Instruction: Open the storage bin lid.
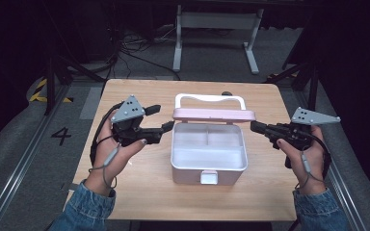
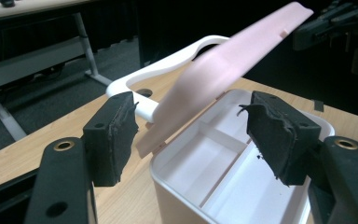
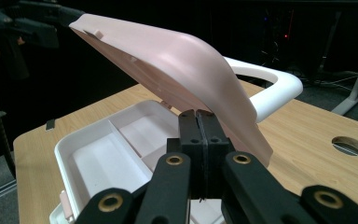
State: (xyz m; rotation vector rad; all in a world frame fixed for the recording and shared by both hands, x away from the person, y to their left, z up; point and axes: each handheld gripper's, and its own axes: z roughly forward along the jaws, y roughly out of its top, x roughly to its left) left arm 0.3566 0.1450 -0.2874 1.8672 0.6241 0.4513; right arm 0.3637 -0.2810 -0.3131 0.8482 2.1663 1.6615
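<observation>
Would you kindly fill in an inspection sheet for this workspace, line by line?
Surface: wooden table, with a round hole near its far edge.
Job's things: white box at the centre, its pink lid raised, white handle behind; the divided compartments hold nothing.
Clutter: nothing seen.
Grippers: left tool open beside the lid's left end, nothing between its pads; right tool shut, tip near the lid's right end, contact unclear.
Cables: one trails from each tool along the wrist; more lie on the floor behind the table.
Surroundings: grey floor, a white frame beyond the table, a painted 4 at left.
</observation>
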